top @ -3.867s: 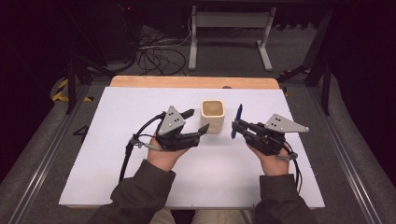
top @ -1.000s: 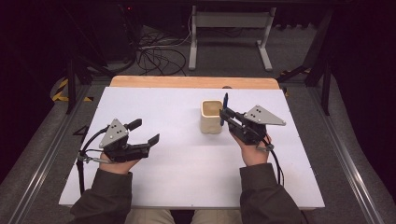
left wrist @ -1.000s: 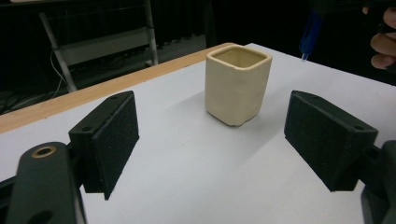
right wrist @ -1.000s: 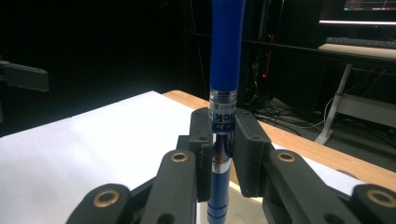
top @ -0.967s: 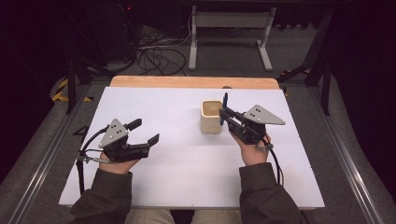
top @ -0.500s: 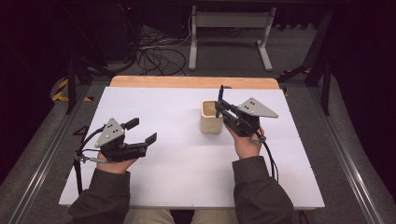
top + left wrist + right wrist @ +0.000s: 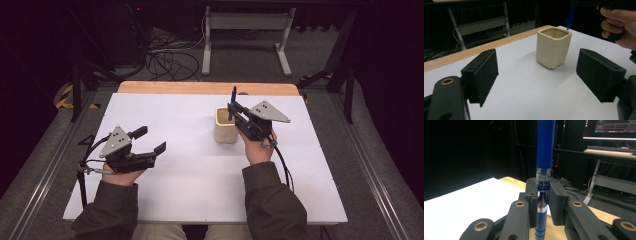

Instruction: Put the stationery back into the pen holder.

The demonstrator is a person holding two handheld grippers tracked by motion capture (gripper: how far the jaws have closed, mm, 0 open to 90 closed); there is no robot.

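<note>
A cream square cup stands upright on the white table top, right of the middle. My right gripper is shut on a blue pen, held upright right over the cup's far right rim, its lower end at the opening. My left gripper rests open near the table's left side, nothing between its pads, its jaws facing the cup from a distance.
A wooden strip runs along the table's far edge. Beyond it are a metal stand and loose cables on the floor. A monitor and a desk stand in the right gripper view's background.
My right gripper has carried the pen leftward and a little farther back, from beside the cup to over its rim. The left gripper has stayed where it was.
</note>
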